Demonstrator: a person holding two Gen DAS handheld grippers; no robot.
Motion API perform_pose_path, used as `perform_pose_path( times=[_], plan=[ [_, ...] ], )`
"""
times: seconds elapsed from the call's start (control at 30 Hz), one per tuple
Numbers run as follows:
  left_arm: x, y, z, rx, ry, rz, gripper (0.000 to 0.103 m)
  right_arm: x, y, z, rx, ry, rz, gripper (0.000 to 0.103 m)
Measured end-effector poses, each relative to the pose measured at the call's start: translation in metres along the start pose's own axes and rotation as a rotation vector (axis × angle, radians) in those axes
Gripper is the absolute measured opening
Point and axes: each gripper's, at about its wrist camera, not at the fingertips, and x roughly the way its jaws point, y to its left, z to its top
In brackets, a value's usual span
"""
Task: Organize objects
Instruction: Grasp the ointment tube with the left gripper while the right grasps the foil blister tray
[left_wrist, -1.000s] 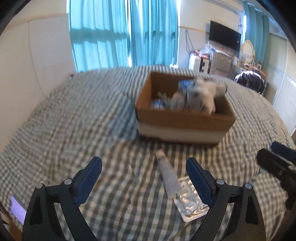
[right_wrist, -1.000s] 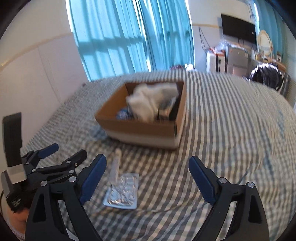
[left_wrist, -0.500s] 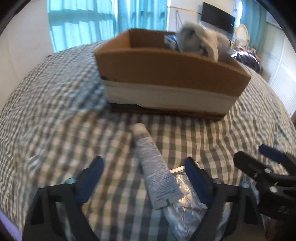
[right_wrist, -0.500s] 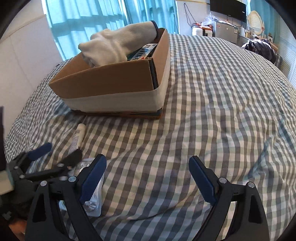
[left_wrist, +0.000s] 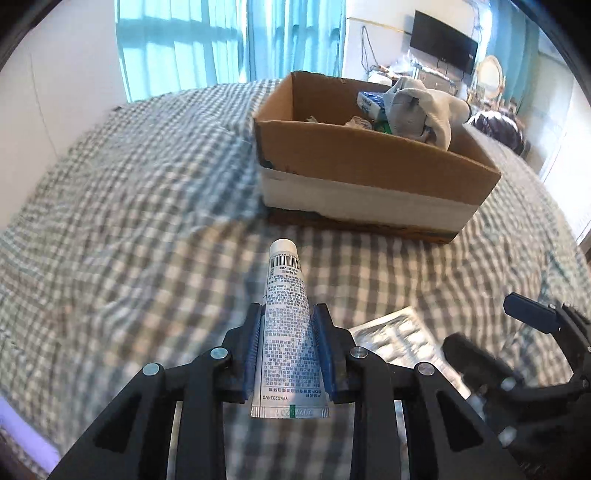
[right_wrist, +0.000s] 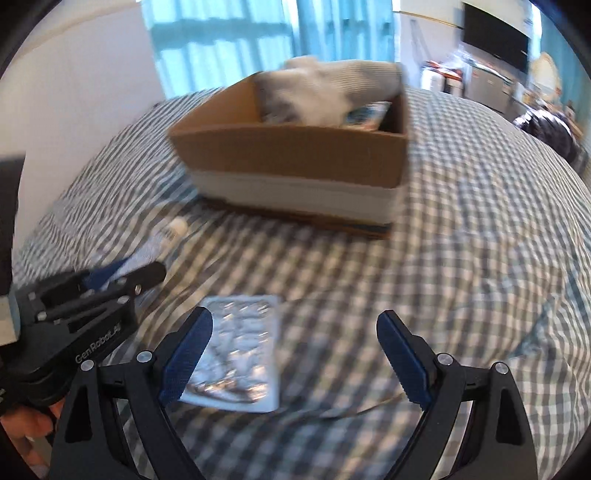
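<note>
My left gripper (left_wrist: 288, 314) is shut on a white ointment tube (left_wrist: 286, 306), cap pointing toward the cardboard box (left_wrist: 369, 173). The tube is held just above the checked bedspread. A silver blister pack (left_wrist: 399, 339) lies flat to its right. In the right wrist view the blister pack (right_wrist: 240, 347) lies between and just ahead of my open, empty right gripper (right_wrist: 293, 336), nearer its left finger. The left gripper (right_wrist: 110, 284) with the tube (right_wrist: 162, 240) shows at the left. The box (right_wrist: 295, 170) holds a grey-white sock (right_wrist: 325, 88) and small packets.
The checked bedspread (left_wrist: 110, 221) covers the whole bed. A white headboard wall (left_wrist: 55, 74) and teal curtains (left_wrist: 207, 37) stand behind. A dresser with a television (left_wrist: 443, 51) and a dark bag (left_wrist: 495, 129) are at the far right.
My left gripper has closed on the tube and lifted it slightly. My right gripper has moved left so that the blister pack now lies between its fingers.
</note>
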Motion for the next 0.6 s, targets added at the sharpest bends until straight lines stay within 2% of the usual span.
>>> perform_pose_path(
  times=[0.17,0.43,0.5,0.6],
  plan=[
    [0.003,0.028,0.001,-0.056,0.017,-0.012,0.028,0.02,0.02,-0.009,-0.049,0.047,0.004,0.091],
    [0.01,0.03,0.004,-0.059,0.024,0.014,0.028,0.039,0.034,-0.011,-0.088,0.101,0.064,0.091],
    [0.013,0.029,0.004,-0.055,0.028,0.01,0.028,0.044,0.038,-0.014,-0.105,0.119,0.054,0.09],
    [0.013,0.026,0.003,-0.041,0.03,0.01,0.028,0.044,0.038,-0.017,-0.117,0.121,0.064,0.076]
  ],
)
